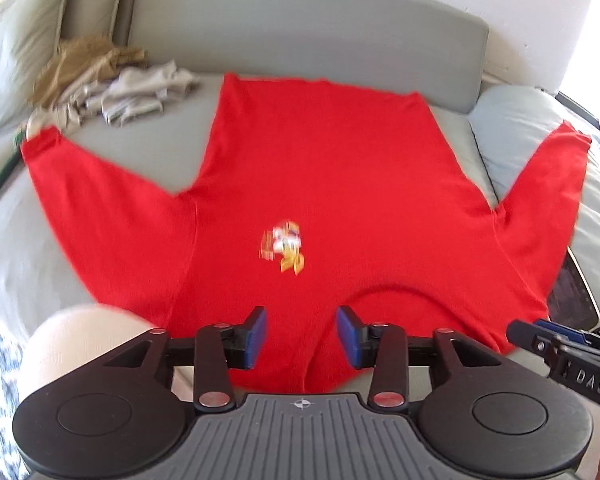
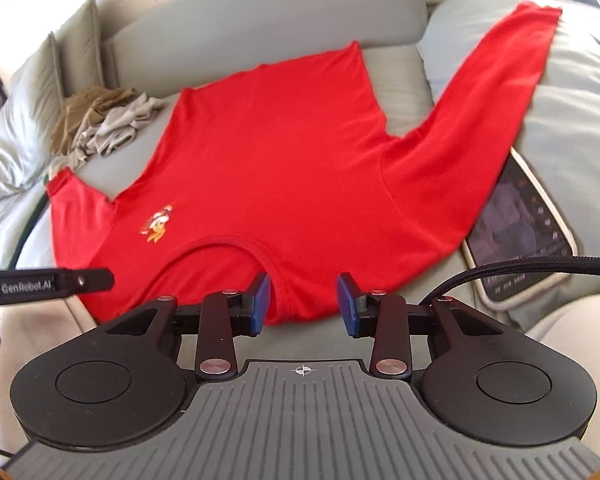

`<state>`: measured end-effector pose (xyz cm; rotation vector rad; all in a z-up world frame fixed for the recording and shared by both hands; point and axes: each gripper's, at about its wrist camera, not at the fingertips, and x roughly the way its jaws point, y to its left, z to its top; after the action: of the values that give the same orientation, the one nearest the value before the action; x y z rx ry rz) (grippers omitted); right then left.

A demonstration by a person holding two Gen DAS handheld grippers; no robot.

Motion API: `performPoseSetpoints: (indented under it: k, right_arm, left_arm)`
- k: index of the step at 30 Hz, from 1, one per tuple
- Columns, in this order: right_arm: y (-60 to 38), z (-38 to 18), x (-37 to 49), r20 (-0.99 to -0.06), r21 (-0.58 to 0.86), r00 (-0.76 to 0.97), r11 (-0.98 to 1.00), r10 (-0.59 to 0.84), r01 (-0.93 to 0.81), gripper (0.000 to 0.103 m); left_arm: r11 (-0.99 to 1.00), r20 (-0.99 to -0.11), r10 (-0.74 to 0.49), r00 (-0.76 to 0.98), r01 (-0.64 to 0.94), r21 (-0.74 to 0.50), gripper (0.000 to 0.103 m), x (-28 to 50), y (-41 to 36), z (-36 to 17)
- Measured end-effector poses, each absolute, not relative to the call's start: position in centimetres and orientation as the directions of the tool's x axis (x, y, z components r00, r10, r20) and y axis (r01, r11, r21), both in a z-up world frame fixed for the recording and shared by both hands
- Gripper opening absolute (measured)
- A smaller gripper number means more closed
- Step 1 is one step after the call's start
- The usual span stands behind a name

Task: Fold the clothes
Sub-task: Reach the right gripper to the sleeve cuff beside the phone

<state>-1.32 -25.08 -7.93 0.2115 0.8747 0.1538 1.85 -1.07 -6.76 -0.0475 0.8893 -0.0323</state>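
Note:
A red long-sleeved shirt [image 1: 320,180] [image 2: 260,152] lies flat on a grey sofa seat [image 1: 160,148], collar nearest me and both sleeves spread outward. It has a small printed logo [image 1: 284,250] [image 2: 158,224] on the chest. My left gripper [image 1: 302,336] hovers open over the near edge of the shirt beside the collar, with no cloth pinched between its blue pads. The right gripper [image 2: 303,304] is open too, above the collar's right side and the near shoulder edge. Each gripper's tip shows in the other's view, the left gripper [image 2: 80,280] and the right gripper [image 1: 540,340].
A pile of tan and grey clothes [image 1: 112,84] [image 2: 104,120] sits at the back left of the seat. A phone with a lit screen [image 2: 520,232] lies at the right beside a pale cushion [image 2: 580,120]. A black cable [image 2: 540,268] crosses it. A person's knee [image 1: 80,344] is at the near left.

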Motion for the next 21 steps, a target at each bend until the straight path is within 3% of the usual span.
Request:
performPoseSetpoints:
  k: [4,8,12,16,21]
  right_arm:
    - [-23.8,-8.6,0.2,-0.726,0.127,0.672,0.989,0.146,-0.078,0.038]
    - [-22.7,-10.8,1.3,-0.784,0.043,0.61,0.991,0.113,-0.128,0.038]
    - [-22.7,-10.5,-0.6,-0.81,0.034,0.574,0.987,0.121,-0.16,0.038]
    - [-25.0,-9.7,-2.1,-0.862,0.188,0.456,0.975,0.22,-0.115,0.039]
    - [-28.7,-7.4,-5.1,-0.798,0.364,0.517,0.931,0.31,0.004,0.049]
  left_arm:
    - [1.0,-0.747,0.013,0.665,-0.009,0.009,0.041,4.0,-2.3,-8.5]
    - [0.999,-0.846,0.029,0.532,0.003,0.036,0.037,4.1,-3.4,-11.7]
    - [0.988,-0.839,0.028,0.543,0.112,0.106,0.037,0.8,-4.5,-11.4]
    - [0.99,-0.886,-0.029,0.463,0.136,0.038,0.037,-0.6,-4.0,-10.5]
    - [0.99,-0.857,-0.054,0.512,0.139,0.02,0.04,-1.9,-3.8,-9.0]
